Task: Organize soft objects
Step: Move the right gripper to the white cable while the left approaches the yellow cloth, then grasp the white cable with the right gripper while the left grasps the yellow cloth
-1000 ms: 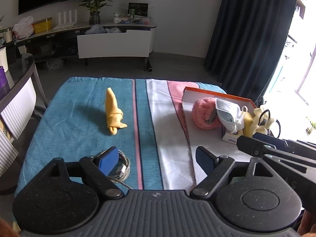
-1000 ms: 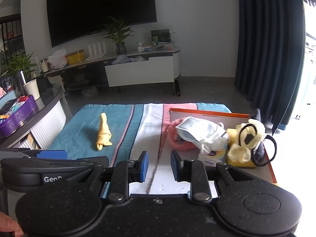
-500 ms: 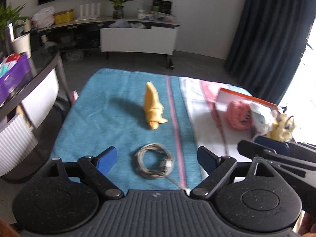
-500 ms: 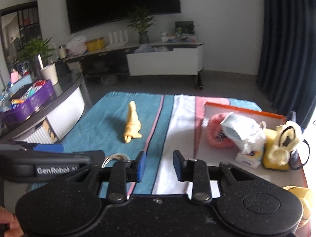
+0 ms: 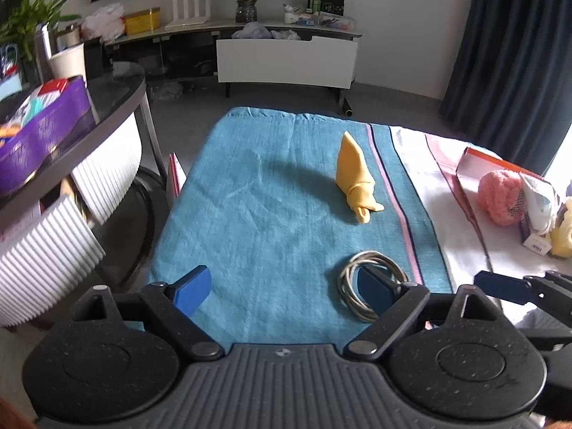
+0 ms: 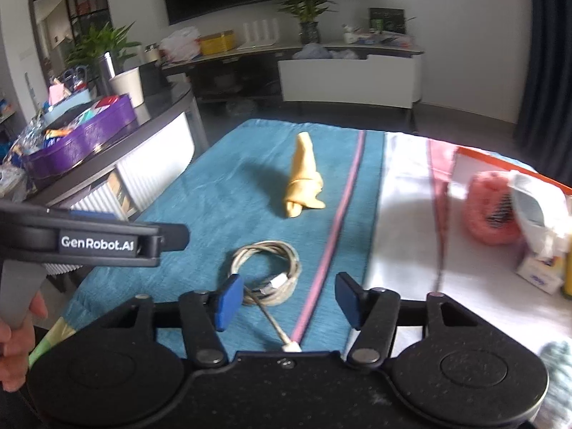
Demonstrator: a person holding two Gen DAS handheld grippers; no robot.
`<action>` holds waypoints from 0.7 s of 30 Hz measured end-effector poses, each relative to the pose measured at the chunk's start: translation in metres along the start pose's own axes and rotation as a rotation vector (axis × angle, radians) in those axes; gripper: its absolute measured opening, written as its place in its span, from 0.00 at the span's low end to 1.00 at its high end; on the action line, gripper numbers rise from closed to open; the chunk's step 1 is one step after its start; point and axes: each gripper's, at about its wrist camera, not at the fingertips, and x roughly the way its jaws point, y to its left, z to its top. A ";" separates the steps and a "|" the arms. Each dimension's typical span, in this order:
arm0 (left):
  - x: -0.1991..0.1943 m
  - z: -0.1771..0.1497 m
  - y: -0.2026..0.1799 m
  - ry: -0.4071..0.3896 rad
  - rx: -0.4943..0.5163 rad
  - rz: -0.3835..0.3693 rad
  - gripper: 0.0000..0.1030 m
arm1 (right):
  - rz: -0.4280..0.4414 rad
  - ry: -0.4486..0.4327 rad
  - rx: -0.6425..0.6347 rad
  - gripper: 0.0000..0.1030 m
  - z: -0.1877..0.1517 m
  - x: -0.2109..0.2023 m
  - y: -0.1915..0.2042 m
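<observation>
2 tongs gape empty, the right tongs [image 6: 286, 298] just opening, left tongs [image 5: 282, 289], over the coiled cable [image 6: 266, 273].

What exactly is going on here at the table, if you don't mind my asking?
A person is tidying soft items with a handheld gripper in each hand. Neither holds anything now. The left gripper is open over the blue cloth. The right gripper has just been opening, with nothing clamped, above the coiled cable. A rolled yellow cloth lies further back on the blue cloth. The orange-rimmed tray already holds a pink fluffy item and a face mask.
</observation>
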 end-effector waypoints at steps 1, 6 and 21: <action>0.001 0.001 0.000 -0.001 0.013 0.003 0.89 | 0.002 0.004 -0.004 0.73 0.001 0.005 0.003; 0.010 0.005 0.010 -0.009 0.000 0.010 0.90 | 0.036 0.035 -0.041 0.79 0.003 0.031 0.015; 0.049 0.024 0.009 -0.002 -0.009 -0.054 0.97 | -0.047 0.035 -0.043 0.74 0.001 0.056 0.009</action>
